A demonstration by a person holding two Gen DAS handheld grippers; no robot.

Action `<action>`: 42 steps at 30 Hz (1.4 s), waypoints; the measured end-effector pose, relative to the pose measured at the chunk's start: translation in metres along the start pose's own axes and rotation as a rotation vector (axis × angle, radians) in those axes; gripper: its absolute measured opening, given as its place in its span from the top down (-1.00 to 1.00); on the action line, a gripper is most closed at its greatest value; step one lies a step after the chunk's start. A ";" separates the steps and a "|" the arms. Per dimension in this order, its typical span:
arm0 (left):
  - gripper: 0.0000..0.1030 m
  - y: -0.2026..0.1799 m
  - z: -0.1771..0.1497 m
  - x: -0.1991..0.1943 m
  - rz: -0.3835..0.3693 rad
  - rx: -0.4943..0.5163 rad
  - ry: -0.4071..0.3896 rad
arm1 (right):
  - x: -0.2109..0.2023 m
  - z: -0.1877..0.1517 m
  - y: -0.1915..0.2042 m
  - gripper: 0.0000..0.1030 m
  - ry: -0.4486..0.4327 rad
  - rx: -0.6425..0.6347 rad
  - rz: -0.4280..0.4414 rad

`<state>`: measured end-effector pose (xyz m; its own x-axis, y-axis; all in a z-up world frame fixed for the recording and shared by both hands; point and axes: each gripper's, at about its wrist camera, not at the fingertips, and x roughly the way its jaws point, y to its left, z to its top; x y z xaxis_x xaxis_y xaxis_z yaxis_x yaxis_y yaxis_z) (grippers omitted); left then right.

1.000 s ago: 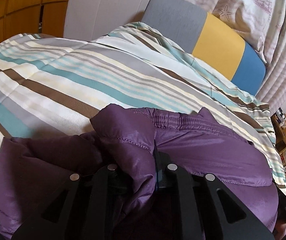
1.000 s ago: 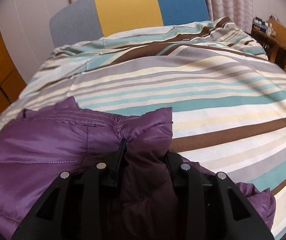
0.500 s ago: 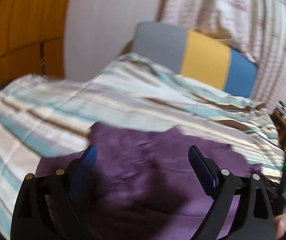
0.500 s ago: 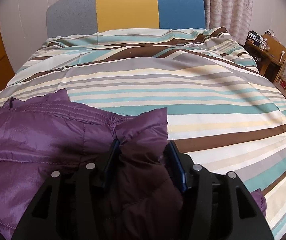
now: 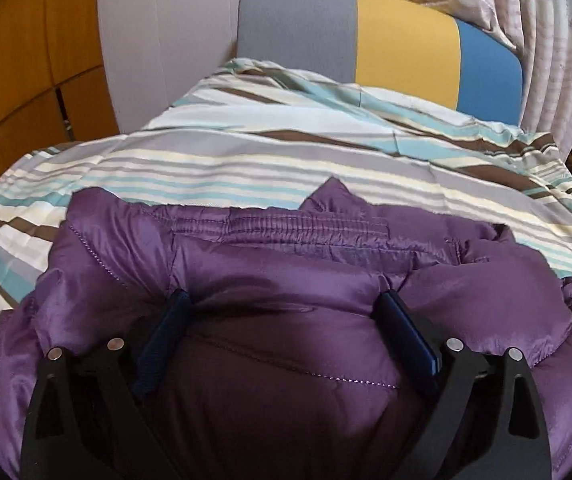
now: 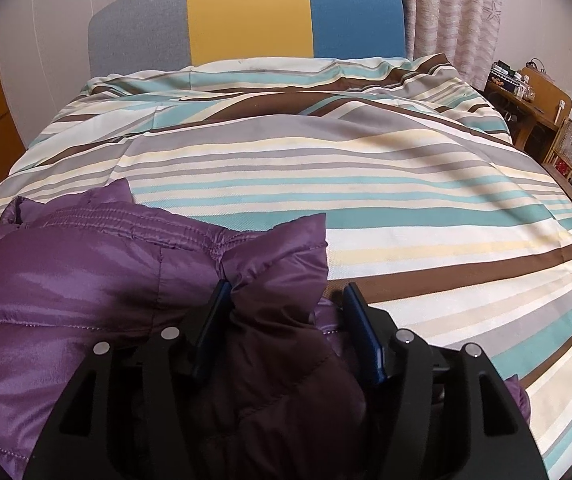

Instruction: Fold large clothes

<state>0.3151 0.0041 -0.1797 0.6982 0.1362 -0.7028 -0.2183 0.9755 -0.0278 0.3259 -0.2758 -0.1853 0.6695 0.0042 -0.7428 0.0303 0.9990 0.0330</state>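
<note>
With the shiny purple quilted jacket (image 5: 286,264) laid at the near edge of the striped bedspread (image 6: 366,184), both the left gripper (image 5: 286,312) and right gripper (image 6: 286,308) have just been spreading their jaws, letting the fold go, so regripping for another fold likely follows.

No readable text, label, brand, number or sign in either view.

Left gripper (image 5: 286,308) (jaws wide) – purple jacket (image 5: 286,256), striped bed (image 5: 245,160)
</note>
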 end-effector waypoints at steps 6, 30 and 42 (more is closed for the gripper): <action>-0.86 0.003 -0.002 -0.001 -0.018 -0.007 0.000 | -0.045 -0.003 -0.008 -0.14 -0.157 0.044 0.069; -0.93 0.007 0.000 -0.011 -0.080 -0.018 0.042 | -0.011 -0.007 0.085 -0.23 -0.044 -0.178 0.213; -0.93 0.087 0.006 -0.033 0.019 -0.101 0.052 | -0.050 -0.007 0.053 -0.41 -0.159 -0.089 0.280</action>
<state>0.2768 0.0855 -0.1545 0.6579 0.1427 -0.7394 -0.3002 0.9502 -0.0837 0.2892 -0.2229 -0.1512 0.7501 0.2794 -0.5994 -0.2319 0.9600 0.1572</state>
